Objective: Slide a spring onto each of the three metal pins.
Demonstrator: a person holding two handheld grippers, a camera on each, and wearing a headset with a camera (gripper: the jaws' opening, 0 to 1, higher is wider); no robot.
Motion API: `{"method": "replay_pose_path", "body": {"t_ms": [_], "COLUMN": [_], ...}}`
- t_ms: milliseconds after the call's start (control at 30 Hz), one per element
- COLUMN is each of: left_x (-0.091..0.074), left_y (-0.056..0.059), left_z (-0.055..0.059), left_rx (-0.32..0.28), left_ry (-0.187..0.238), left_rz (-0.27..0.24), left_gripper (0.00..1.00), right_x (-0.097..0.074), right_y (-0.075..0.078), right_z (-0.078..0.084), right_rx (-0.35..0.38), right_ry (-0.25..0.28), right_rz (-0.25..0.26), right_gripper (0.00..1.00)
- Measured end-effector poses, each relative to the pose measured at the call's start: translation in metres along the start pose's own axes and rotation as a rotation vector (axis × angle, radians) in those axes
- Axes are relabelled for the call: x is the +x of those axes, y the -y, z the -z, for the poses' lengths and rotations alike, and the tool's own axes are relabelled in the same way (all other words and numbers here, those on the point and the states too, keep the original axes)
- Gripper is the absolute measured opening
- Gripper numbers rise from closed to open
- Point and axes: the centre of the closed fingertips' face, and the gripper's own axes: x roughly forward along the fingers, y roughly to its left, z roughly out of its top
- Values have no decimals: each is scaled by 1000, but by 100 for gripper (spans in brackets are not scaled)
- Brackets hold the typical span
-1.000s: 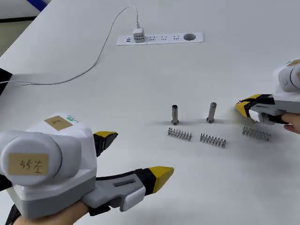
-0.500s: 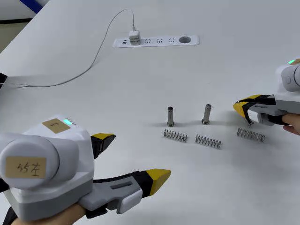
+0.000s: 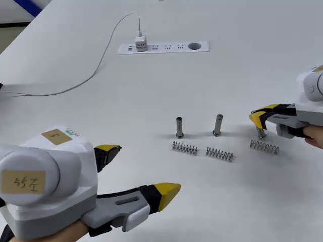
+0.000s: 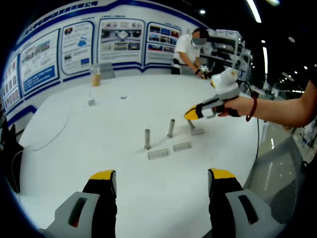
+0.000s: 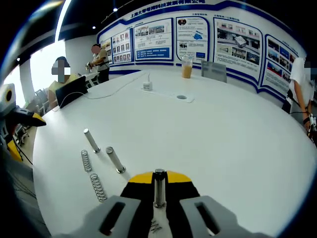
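Right gripper (image 3: 260, 119), at the right edge, pinches the third pin (image 5: 158, 187); left gripper (image 3: 137, 170), lower left, stands spread, empty. Three springs (image 3: 219, 154) lie mid-frame, just below two free pins (image 3: 179, 127). Advised: hold that pin vertical while the left fetches a spring.

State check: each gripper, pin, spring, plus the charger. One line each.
left gripper: open, empty
right gripper: shut on right pin
right pin: upright between the jaws, no spring
left pin: upright, bare
middle pin: upright, bare
left spring: lying flat, on no pin
middle spring: lying flat, on no pin
right spring: lying flat, on no pin
charger: plugged into power strip
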Motion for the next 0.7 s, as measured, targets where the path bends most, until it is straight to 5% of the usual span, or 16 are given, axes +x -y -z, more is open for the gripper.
{"method": "replay_pose_path", "body": {"t_ms": [700], "left_x": [-2], "left_y": [3], "left_z": [-5], "left_rx": [5], "left_ry": [18], "left_rz": [3], "left_gripper": [78], "right_x": [-22], "right_y": [-2], "right_z": [9], "right_rx": [14], "right_ry": [9], "right_rz": [31], "right_gripper": [8]}}
